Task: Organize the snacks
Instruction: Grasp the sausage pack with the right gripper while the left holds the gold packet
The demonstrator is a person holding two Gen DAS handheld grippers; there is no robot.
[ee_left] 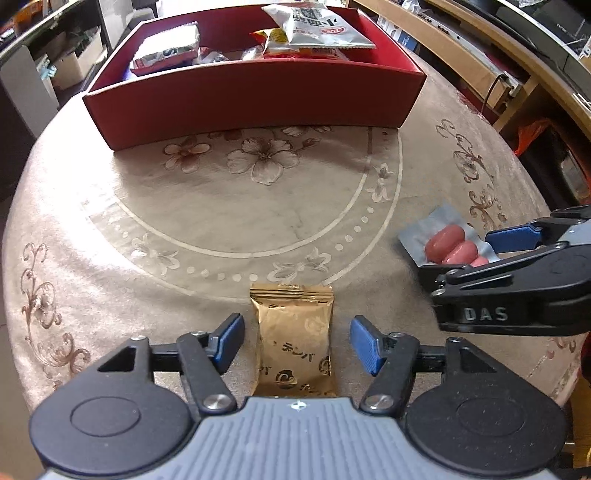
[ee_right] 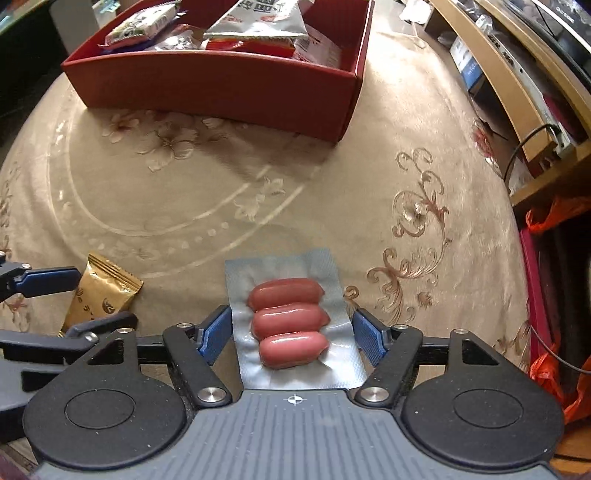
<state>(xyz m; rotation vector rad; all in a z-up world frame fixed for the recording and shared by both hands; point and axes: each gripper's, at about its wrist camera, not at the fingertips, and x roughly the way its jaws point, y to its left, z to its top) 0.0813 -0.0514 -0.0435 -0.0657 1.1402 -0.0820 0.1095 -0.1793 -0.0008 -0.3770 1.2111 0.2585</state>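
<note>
Shiny foil wrappers on a soft cloth-covered worktop point(ee_left: 207, 206).
Glossy gold foil packet point(ee_left: 295, 339); clear glossy plastic sausage pack point(ee_right: 291, 321); matt red cardboard box point(ee_left: 255, 99).

blk grippers point(ee_left: 297, 343), blue pads point(ee_left: 364, 343)

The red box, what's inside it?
The red box holds a big silver snack bag on top, a white wrapped pack at the left, and red packets underneath. Its front wall hides the bottom, so anything lower can't be seen.
</note>
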